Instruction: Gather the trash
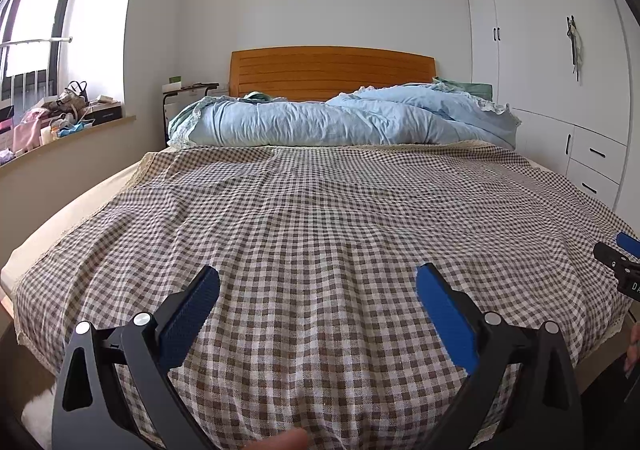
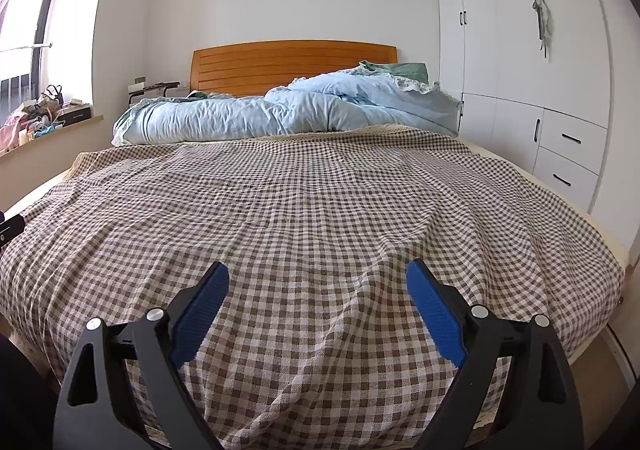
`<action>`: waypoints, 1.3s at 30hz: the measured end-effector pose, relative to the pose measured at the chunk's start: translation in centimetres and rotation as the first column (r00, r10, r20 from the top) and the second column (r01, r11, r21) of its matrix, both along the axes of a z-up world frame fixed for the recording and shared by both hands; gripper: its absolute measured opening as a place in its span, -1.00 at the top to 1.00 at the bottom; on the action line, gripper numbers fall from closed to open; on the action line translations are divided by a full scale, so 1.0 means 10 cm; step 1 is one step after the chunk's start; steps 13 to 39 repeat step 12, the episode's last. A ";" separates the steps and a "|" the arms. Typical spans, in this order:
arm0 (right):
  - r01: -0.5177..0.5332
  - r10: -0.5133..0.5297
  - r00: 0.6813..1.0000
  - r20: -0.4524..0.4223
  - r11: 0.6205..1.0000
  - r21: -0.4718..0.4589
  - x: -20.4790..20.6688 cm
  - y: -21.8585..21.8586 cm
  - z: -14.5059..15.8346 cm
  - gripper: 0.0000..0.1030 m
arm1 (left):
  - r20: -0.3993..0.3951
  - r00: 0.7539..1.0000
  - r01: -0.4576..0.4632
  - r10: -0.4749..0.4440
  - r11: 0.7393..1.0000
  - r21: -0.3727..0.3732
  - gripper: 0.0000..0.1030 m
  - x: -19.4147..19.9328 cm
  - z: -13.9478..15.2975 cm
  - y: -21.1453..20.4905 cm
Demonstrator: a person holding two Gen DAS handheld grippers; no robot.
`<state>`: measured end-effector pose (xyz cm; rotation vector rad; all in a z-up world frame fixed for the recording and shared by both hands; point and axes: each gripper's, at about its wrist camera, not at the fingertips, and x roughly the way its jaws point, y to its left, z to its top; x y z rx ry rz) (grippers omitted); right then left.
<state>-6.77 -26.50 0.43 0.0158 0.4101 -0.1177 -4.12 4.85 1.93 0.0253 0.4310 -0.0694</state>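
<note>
A: Bed point(image 1: 320, 217) is seen ahead of both sets of fingers, filling most of each view, and it is covered by a brown-and-white checked cloth point(image 2: 320, 201). What is found beyond the fingertips?

B: A rumpled light-blue quilt point(image 1: 344, 121) is heaped across the far end of the bed, well past the fingertips, and an orange wooden headboard point(image 1: 332, 71) is seen behind it. A white wardrobe point(image 2: 520, 61) with drawers is placed far ahead and to the right of the fingers. A window ledge point(image 1: 68, 137) piled with bags and boxes is seen far ahead to the left.

A: How are the grippers held?

B: The left gripper point(image 1: 318, 286) is held over the near edge of the checked cloth with its blue-padded fingers spread wide and nothing between them. The right gripper point(image 2: 318, 280) is held the same way, spread and empty. The right gripper's tip is also caught at the right edge of the left wrist view.

A: Where is the trash?

B: No trash can be made out between or ahead of either pair of fingers; its place cannot be told from these views.
</note>
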 end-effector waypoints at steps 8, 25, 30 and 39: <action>-0.002 0.002 1.000 0.001 1.000 0.006 0.00 -0.01 0.00 -0.68 | -0.021 1.000 -0.016 0.016 1.000 -0.006 -0.85 0.03 -0.02 0.01; -0.002 0.000 1.000 0.016 0.997 0.072 0.02 -0.15 0.05 -0.68 | -0.036 0.997 -0.064 0.063 0.997 -0.038 -0.85 0.14 0.03 0.16; -0.002 0.000 1.000 0.016 0.997 0.072 0.02 -0.15 0.05 -0.68 | -0.036 0.997 -0.064 0.063 0.997 -0.038 -0.85 0.14 0.03 0.16; -0.002 0.000 1.000 0.016 0.997 0.072 0.02 -0.15 0.05 -0.68 | -0.036 0.997 -0.064 0.063 0.997 -0.038 -0.85 0.14 0.03 0.16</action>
